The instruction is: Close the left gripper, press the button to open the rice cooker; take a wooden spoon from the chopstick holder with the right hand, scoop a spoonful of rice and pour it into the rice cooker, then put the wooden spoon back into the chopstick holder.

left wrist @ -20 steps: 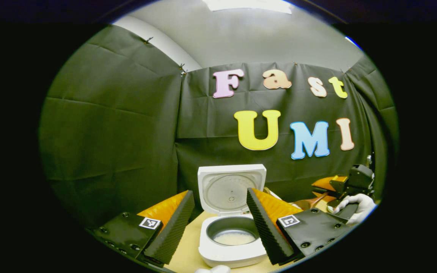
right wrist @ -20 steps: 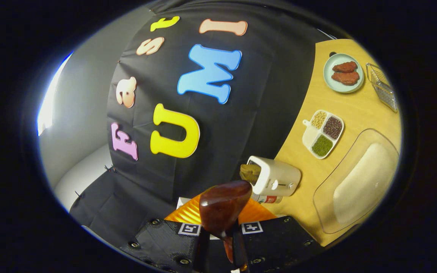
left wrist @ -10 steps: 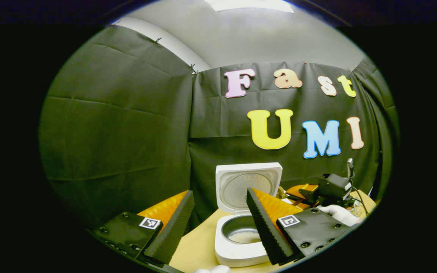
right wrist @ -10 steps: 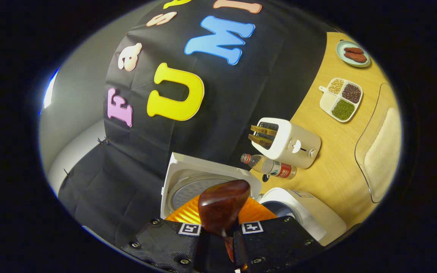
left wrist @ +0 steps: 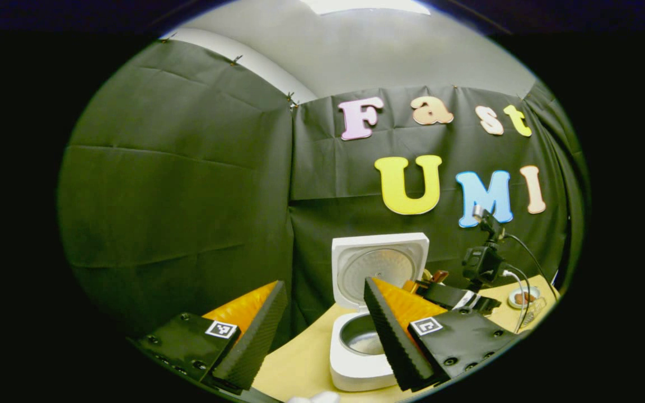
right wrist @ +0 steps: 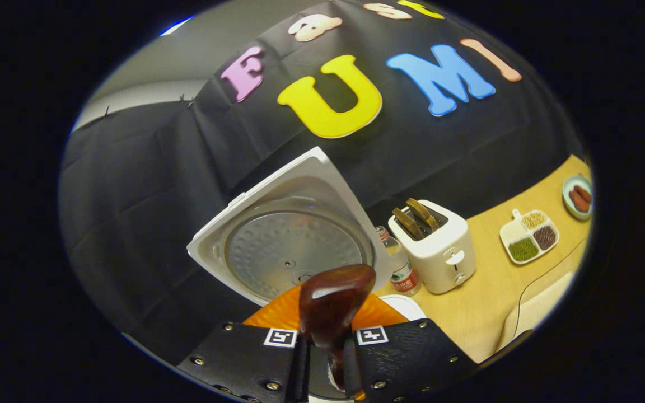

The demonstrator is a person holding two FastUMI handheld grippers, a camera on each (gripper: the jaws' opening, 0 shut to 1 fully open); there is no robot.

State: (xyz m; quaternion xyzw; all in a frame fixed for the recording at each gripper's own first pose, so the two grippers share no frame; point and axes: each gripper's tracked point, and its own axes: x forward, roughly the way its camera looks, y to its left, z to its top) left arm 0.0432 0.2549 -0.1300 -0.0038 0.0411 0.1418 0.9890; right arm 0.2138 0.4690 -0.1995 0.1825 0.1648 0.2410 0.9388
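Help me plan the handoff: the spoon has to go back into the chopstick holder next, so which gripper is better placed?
Right. The right gripper is shut on the wooden spoon beside the rice cooker, whose lid stands open. The left gripper is open, holding nothing.

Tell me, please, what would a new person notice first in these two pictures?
First, the white rice cooker with its lid standing wide open before the black wall. Then the dark wooden spoon, gripped in the right claw in front of that lid. To the right on the table stands a white toaster with two slices in it.
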